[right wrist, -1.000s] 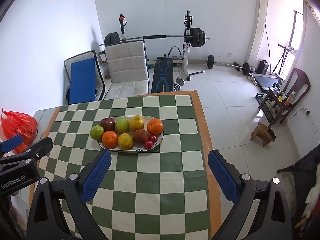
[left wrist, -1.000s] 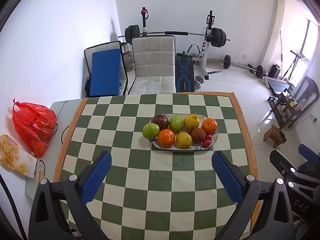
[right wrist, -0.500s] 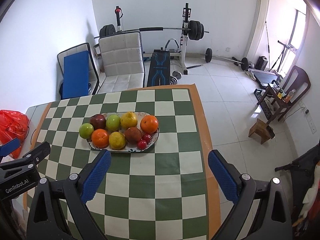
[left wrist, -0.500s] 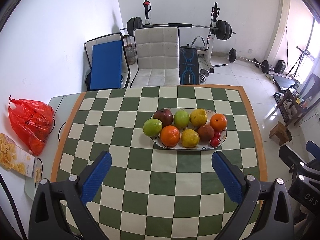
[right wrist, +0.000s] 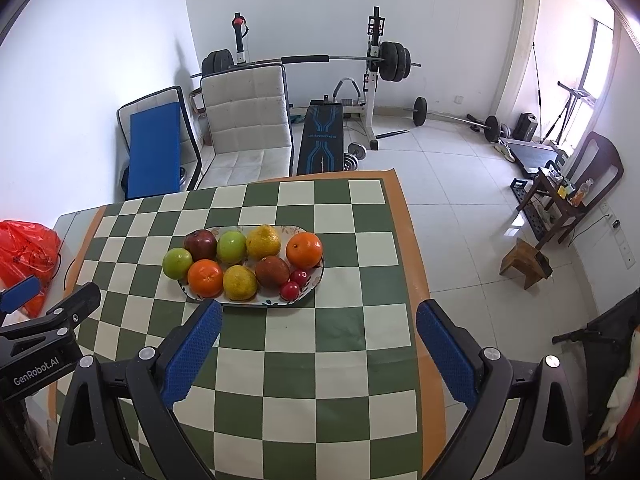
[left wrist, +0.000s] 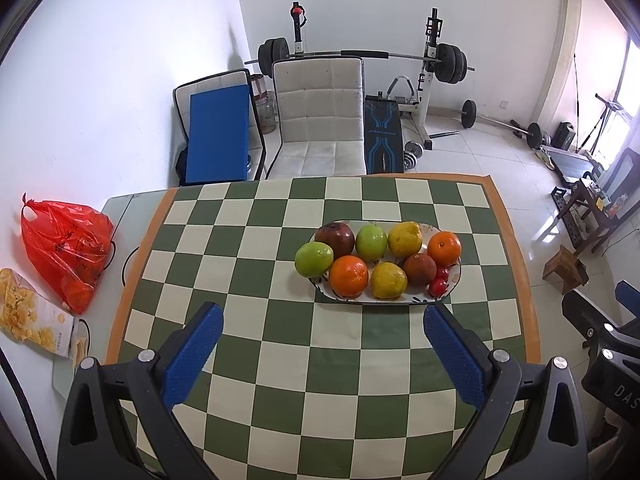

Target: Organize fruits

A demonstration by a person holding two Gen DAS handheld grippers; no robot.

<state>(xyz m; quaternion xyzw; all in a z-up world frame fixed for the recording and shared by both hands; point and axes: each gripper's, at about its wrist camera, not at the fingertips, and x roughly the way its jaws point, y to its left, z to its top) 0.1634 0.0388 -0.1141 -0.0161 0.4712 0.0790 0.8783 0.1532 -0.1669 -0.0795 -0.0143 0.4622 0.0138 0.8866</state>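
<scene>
An oval patterned plate (left wrist: 453, 280) (right wrist: 315, 278) rests on the green-and-cream checkered table (left wrist: 280, 320) (right wrist: 340, 320). It holds two green apples, a dark red apple (left wrist: 335, 237), two oranges (left wrist: 349, 276), two yellow citrus fruits, a brown fruit (left wrist: 419, 269) and two small red fruits (left wrist: 438, 286). My left gripper (left wrist: 322, 330) hovers open above the table, just short of the plate's near edge. Open too, my right gripper (right wrist: 318, 328) sits near the plate's near-right side. Neither holds anything.
A red plastic bag (left wrist: 66, 248) and a snack packet (left wrist: 32, 316) lie on the grey ledge left of the table. A white chair (left wrist: 322, 120), a blue board (left wrist: 218, 138) and a barbell rack (left wrist: 360, 56) stand behind. The floor drops off past the table's right edge (right wrist: 416, 260).
Both views have shifted: the plate now sits lower in frame and looks larger, so both grippers have drawn nearer to it. Both stay open.
</scene>
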